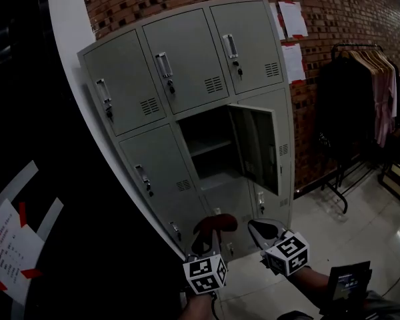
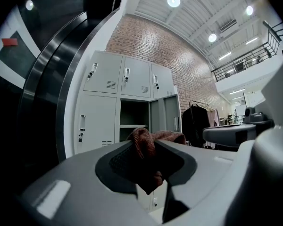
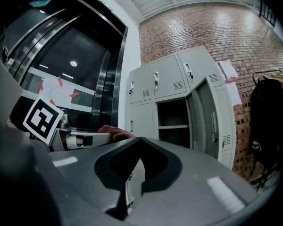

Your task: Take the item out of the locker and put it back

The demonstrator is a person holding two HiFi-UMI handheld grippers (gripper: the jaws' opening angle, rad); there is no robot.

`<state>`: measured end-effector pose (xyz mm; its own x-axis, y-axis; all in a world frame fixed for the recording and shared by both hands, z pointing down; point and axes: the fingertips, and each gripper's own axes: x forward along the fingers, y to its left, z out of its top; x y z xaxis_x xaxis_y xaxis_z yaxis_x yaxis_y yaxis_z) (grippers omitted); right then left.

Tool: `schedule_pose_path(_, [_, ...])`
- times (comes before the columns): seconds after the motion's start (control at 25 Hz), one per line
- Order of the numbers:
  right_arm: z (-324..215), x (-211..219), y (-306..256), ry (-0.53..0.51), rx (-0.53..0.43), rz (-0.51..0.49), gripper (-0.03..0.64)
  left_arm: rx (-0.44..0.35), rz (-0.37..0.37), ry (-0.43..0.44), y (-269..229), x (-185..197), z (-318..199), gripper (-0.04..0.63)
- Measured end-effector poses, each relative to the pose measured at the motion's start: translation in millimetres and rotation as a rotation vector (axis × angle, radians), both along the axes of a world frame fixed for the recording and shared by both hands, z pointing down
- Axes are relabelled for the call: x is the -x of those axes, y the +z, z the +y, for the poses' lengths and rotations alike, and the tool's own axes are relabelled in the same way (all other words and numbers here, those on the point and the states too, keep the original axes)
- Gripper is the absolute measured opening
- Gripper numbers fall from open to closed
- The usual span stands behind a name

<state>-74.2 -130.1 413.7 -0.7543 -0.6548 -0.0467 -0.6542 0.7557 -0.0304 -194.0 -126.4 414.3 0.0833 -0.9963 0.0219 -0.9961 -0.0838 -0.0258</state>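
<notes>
In front of the lockers: both grippers sit side by side, low in the head view, pointing level at the grey locker bank (image 1: 187, 72).
Left gripper (image 1: 212, 235): clamped on a reddish-brown knit cloth (image 2: 144, 142), jaws only part way in with the fabric bunched up between the pads.
Cloth location: outside the locker, in the left jaws, well short of the open compartment (image 1: 210, 145). A bit of it hangs down under the jaws too.
Right gripper (image 1: 261, 231): jaws pinched together at the tips, nothing in them. It's just beside the left one, not touching the cloth.
Open compartment: middle column, under the top row. Its door (image 1: 257, 149) is swung out to the right, and there's 1 shelf (image 1: 210, 147) inside. Looks bare from here, but it's pretty dark in there.
Other doors: the top 3 are shut.
Background: brick wall (image 1: 360, 12) with paper sheets (image 1: 293, 19) taped up, plus a clothes rack (image 1: 360, 99) off to the right.
</notes>
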Motion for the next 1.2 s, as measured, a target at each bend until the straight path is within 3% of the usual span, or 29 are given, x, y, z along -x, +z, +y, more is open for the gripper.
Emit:
schedule_pose_path(0.44, [-45.4, 20.5, 6.8, 0.019, 0.004, 0.0, 0.0, -0.003, -0.003, 0.025, 1.8, 18.8, -49.4, 0.11])
schedule_pose_path(1.2, [-262.2, 36.5, 6.6, -0.111, 0.02, -0.046, 0.0, 0.011, -0.05, -0.102, -2.9, 27.3, -250.4, 0.11])
